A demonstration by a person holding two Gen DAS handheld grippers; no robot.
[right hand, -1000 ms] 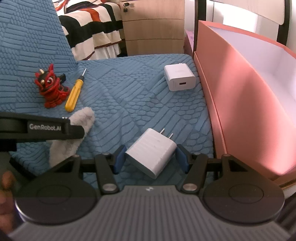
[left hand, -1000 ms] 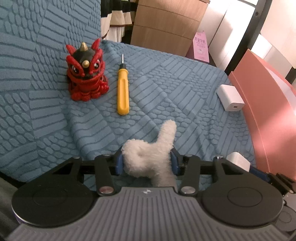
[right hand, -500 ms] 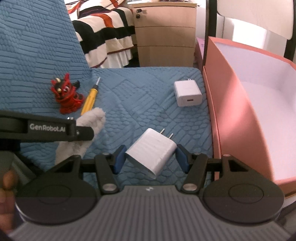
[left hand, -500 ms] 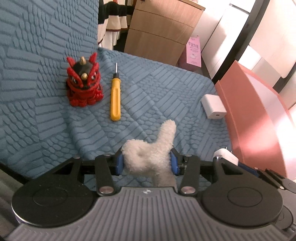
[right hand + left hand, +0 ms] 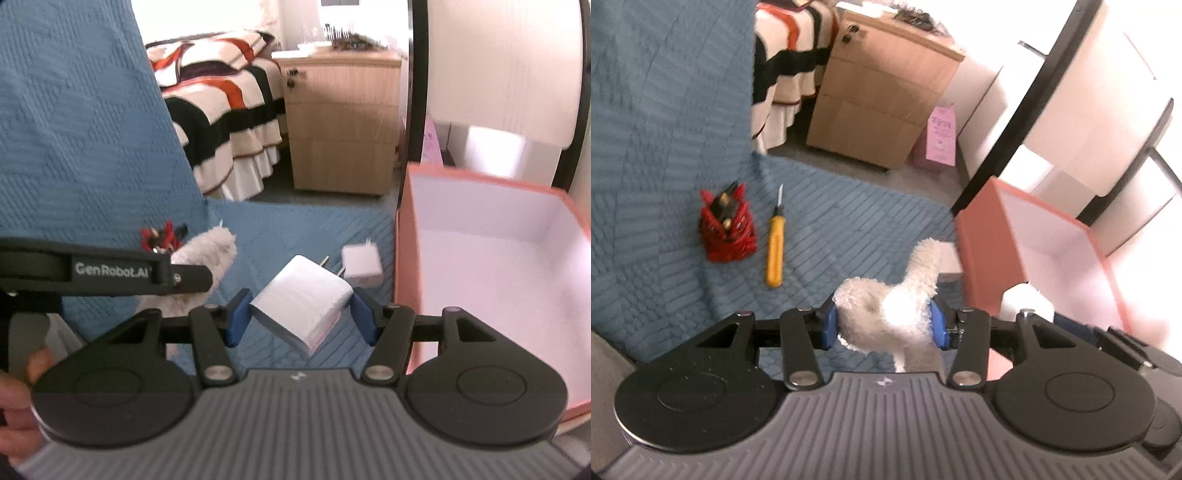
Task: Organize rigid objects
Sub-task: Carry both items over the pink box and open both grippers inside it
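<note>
Both wrist views — high, overlapping sofa (image 5: 849, 221)

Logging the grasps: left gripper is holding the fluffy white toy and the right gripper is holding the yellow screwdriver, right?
Not quite. The right gripper holds a white charger, as the right wrist view shows. The yellow screwdriver lies on the blue cover. The left gripper does hold the fluffy white toy.

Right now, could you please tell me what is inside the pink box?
The pink box shows only a bare white lining on its floor and far walls. The right tongs, shut on a white charger, hide its near corner, so I cannot tell what lies there.
</note>
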